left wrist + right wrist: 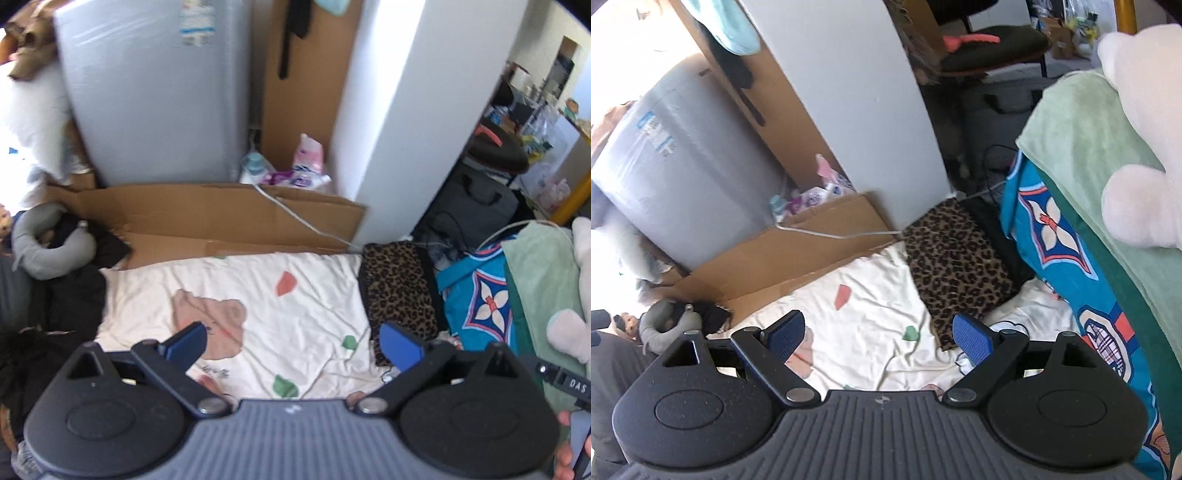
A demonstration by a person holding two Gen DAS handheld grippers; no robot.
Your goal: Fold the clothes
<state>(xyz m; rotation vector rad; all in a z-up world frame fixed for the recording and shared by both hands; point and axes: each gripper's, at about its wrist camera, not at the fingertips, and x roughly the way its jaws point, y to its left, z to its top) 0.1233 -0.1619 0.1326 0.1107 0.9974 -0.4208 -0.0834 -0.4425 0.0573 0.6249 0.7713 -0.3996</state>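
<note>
- We see the left gripper held above the bed, its blue pads spread wide with nothing between them — only the cream sheet with its bear print shows in the gap
- The right gripper hangs over the same sheet, its jaws just as wide apart and holding nothing
- The task's garment, a folded leopard-print piece, lies flat on the sheet at its far right corner, beside the blue patterned bedding
- In the right wrist view we find the leopard-print piece just beyond the right-hand pad, not touched by it
- A flattened cardboard box lies along the far edge of the sheet, with a white cable running across it — toward the garment
- A grey neck pillow sits on dark clothes at the left
</note>
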